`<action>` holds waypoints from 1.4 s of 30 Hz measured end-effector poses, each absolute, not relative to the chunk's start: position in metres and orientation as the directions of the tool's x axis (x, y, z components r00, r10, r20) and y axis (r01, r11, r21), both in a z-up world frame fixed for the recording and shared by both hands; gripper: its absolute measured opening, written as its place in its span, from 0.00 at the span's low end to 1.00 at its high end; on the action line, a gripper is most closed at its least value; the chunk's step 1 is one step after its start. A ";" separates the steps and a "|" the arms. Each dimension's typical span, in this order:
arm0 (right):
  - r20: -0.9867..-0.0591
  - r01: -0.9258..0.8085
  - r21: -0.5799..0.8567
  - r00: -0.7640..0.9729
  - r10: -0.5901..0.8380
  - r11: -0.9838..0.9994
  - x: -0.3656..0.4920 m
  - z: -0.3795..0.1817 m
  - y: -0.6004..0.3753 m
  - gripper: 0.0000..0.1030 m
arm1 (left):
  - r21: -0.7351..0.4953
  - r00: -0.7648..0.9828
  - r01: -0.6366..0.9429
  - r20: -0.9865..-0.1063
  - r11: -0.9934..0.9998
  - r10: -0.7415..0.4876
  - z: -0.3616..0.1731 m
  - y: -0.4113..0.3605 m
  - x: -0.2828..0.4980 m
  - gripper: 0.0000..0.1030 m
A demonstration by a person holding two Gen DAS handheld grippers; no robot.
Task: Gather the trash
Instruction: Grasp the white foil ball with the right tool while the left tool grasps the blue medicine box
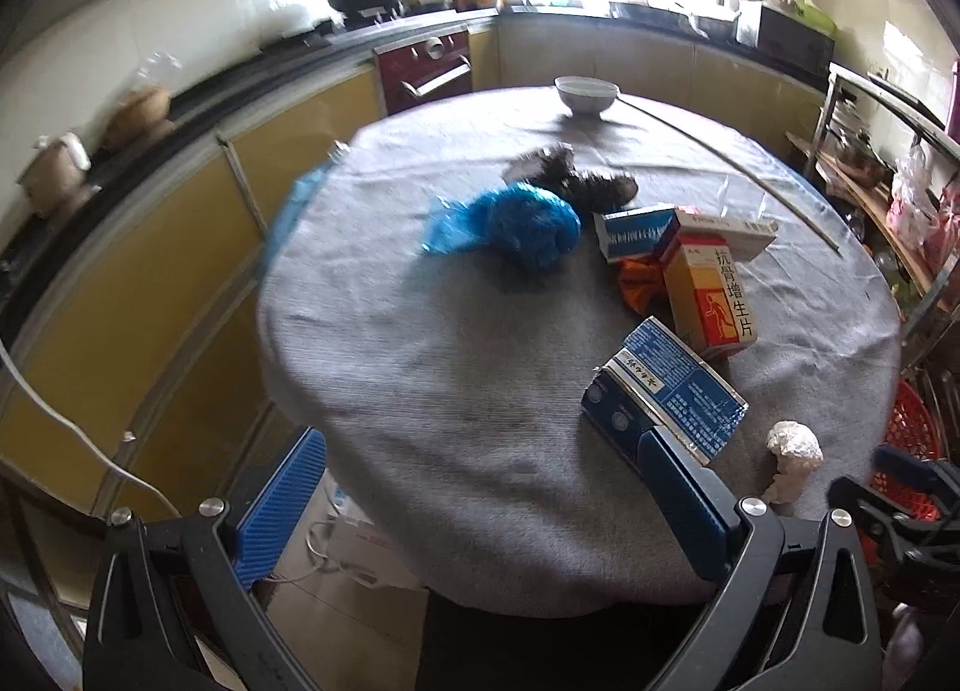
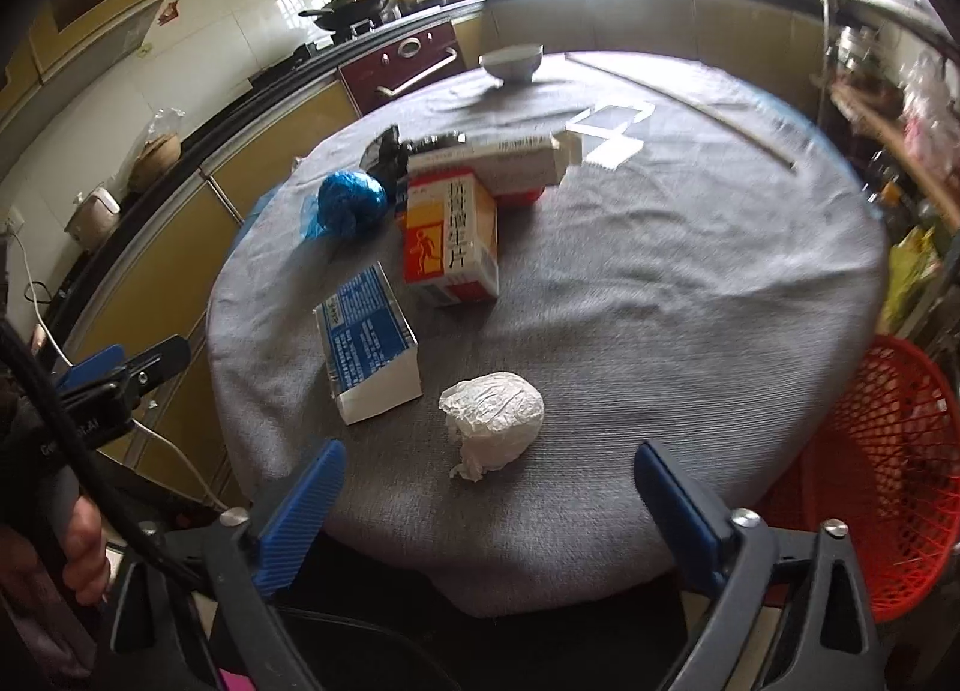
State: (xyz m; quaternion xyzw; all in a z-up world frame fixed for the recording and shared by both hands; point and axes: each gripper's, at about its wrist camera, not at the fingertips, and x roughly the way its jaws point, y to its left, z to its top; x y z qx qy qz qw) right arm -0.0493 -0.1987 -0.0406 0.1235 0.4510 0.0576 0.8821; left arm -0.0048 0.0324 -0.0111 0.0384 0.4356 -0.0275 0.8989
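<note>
I'm in a home kitchen: a wok (image 2: 351,0) sits on the stove, yellow cabinets (image 1: 150,271) line the tiled wall (a dark red oven (image 1: 429,69) between them), round clothed table (image 2: 600,301) before me.

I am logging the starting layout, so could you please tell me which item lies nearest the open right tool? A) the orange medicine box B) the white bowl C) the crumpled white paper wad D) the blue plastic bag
C: in the right wrist view the crumpled white paper wad sits just ahead of the open right tool, nearer than anything else on the table.
</note>
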 end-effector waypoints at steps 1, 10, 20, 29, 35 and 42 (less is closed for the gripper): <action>-0.785 0.008 0.293 0.573 0.235 0.956 -0.043 -0.047 -0.201 0.83 | 0.030 0.605 0.091 -0.796 0.995 -0.031 -0.012 0.031 0.002 1.00; -0.790 -0.034 0.375 0.512 0.339 0.926 -0.013 -0.075 -0.199 0.55 | -0.095 0.482 0.132 -0.864 0.987 -0.148 -0.021 -0.001 0.051 1.00; -0.793 0.016 0.403 0.506 0.340 0.915 -0.014 -0.096 -0.226 0.41 | -0.077 0.361 0.145 -0.924 0.986 -0.126 -0.055 -0.054 0.086 1.00; -0.766 0.032 0.406 0.557 0.321 0.913 -0.019 -0.092 -0.246 0.40 | -0.103 0.304 0.156 -0.941 0.982 -0.147 -0.075 -0.063 0.087 0.83; -0.745 0.047 0.440 0.577 0.335 0.897 -0.017 -0.091 -0.255 0.40 | -0.119 0.347 0.170 -0.922 0.978 -0.172 -0.066 -0.055 0.076 0.67; -0.721 0.037 0.436 0.613 0.325 0.899 -0.031 -0.086 -0.261 0.40 | -0.087 0.415 0.235 -0.891 0.968 -0.181 -0.055 -0.060 0.052 0.00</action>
